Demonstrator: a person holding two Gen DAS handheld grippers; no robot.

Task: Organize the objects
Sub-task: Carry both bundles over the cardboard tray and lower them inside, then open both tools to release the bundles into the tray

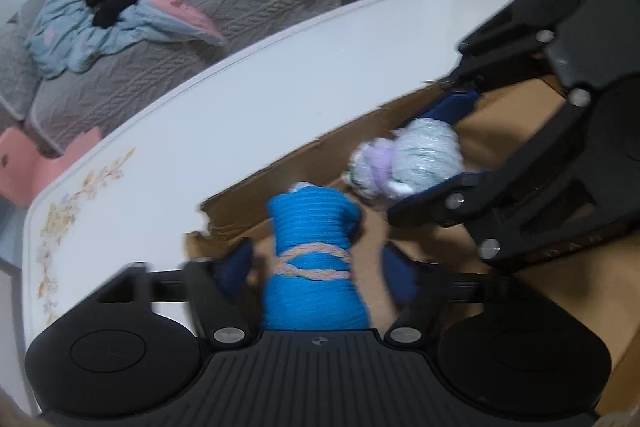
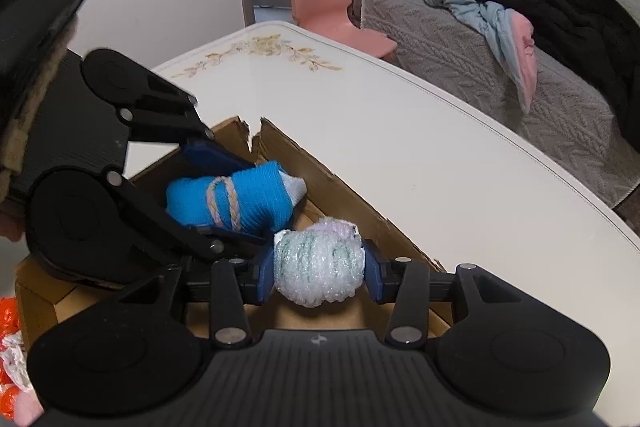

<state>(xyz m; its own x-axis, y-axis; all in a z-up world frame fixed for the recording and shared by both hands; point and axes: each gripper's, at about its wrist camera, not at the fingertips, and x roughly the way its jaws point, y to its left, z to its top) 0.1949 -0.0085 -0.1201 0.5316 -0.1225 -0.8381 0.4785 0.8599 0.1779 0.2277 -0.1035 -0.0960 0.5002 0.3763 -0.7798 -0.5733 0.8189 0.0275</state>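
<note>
A rolled blue sock bundle (image 1: 314,259) tied with a pastel braided cord lies between the fingers of my left gripper (image 1: 318,267), inside a brown cardboard box (image 1: 280,171). The left fingers stand apart from the bundle on both sides, so the gripper is open. The bundle also shows in the right wrist view (image 2: 236,201). My right gripper (image 2: 318,275) is shut on a fuzzy pale green and lilac sock ball (image 2: 318,267), held over the box (image 2: 340,195). In the left wrist view the ball (image 1: 408,159) sits between the right gripper's blue pads.
The box lies on a white table (image 2: 400,131) with a floral print. A grey sofa (image 2: 520,59) with blue and black clothes stands beyond the table edge. A pink child's chair (image 2: 324,3) stands by the table. Orange and white items (image 2: 10,347) lie at the left.
</note>
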